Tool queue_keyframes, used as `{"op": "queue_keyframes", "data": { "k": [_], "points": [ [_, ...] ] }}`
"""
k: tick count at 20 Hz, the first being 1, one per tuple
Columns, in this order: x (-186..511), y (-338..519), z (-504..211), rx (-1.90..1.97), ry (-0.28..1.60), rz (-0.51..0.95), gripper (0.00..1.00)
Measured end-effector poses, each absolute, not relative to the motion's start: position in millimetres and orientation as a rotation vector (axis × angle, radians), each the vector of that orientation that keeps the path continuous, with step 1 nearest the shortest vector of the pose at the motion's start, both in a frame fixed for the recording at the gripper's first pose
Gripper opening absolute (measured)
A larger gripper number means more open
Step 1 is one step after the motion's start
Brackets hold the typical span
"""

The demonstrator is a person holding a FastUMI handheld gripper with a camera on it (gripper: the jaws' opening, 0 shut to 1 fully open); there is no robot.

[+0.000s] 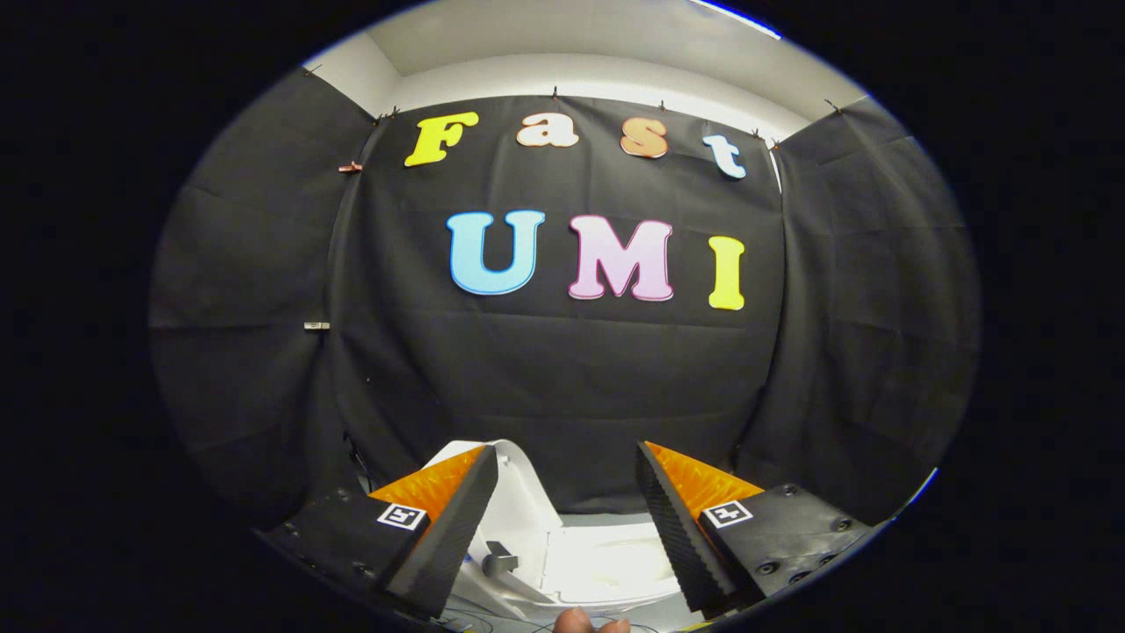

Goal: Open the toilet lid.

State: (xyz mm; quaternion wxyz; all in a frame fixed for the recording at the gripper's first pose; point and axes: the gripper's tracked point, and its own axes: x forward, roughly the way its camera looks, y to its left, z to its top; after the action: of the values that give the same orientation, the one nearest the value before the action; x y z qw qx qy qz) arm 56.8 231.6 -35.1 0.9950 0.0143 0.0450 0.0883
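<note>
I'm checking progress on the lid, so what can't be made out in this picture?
- Toilet: mostly hidden behind the fingers and cut off below, so the lid's position cannot be told.
- Gripper: open, holding nothing.
- Fingertips of a person: cut off below.

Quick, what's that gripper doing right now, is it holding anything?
Gripper: open, fingers spread wide and holding nothing; the white toilet sits between and just beyond them.
</note>
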Motion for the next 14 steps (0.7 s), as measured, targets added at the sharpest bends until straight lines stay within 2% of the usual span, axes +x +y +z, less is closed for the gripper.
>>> {"op": "queue_keyframes", "data": {
  "k": [4,14],
  "points": [
    [50.6,195.5,5.8,0.031,0.033,0.135,0.98],
    [34.7,172.2,52.5,0.065,-0.009,0.167,0.98]
  ]
}}
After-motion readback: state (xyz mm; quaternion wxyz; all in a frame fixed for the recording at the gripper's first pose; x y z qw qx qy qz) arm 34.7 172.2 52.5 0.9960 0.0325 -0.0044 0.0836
